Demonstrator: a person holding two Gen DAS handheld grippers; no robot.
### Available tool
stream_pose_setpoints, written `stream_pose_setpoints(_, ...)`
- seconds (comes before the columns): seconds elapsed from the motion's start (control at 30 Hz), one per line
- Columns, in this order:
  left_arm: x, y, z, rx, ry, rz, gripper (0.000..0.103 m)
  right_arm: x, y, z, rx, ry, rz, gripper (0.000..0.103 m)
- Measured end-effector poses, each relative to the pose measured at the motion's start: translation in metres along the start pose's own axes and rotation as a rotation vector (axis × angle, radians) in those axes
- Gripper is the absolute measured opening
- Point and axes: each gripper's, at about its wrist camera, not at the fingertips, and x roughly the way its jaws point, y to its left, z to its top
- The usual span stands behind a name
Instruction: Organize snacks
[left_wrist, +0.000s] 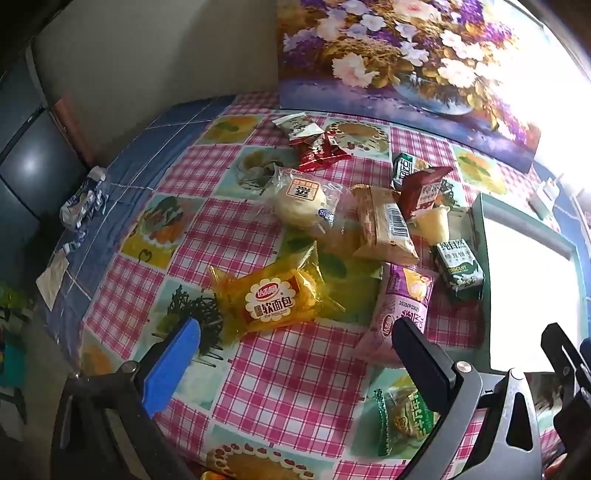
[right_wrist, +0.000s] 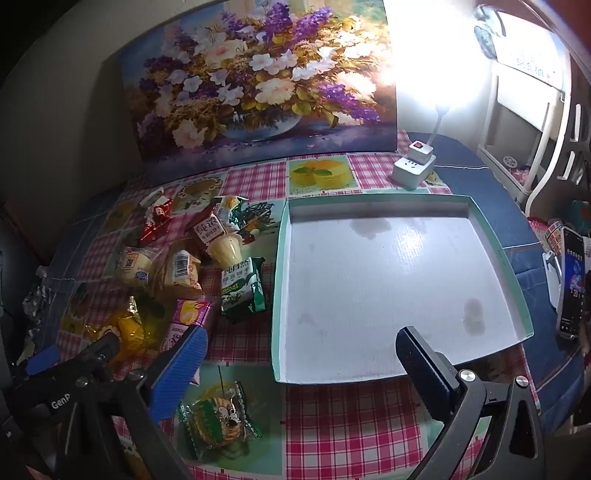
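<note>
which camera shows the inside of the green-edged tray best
The right wrist view. There the tray is seen nearly whole: its white floor, its rim on all sides, and nothing in it. The left wrist view catches only the tray's left edge and a floor washed out by glare, so its contents cannot be judged there.

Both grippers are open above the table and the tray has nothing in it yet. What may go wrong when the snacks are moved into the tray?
1. The snacks lie in a heap: the barcode pack leans on the round bun, so a grasp may drag a neighbour.
2. The small pudding cup could tip or be crushed.
3. The tray has a raised rim; a low carry might catch it.
</note>
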Motion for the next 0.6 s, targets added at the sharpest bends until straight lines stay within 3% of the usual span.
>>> stream_pose_setpoints(0.6, 0.0012, -0.0023, 0.0014, 0.014, 0.009, 0.032, 0.103, -0.0003, 0.0029, -0.0001, -0.023, -0.014, 0.041, 0.103)
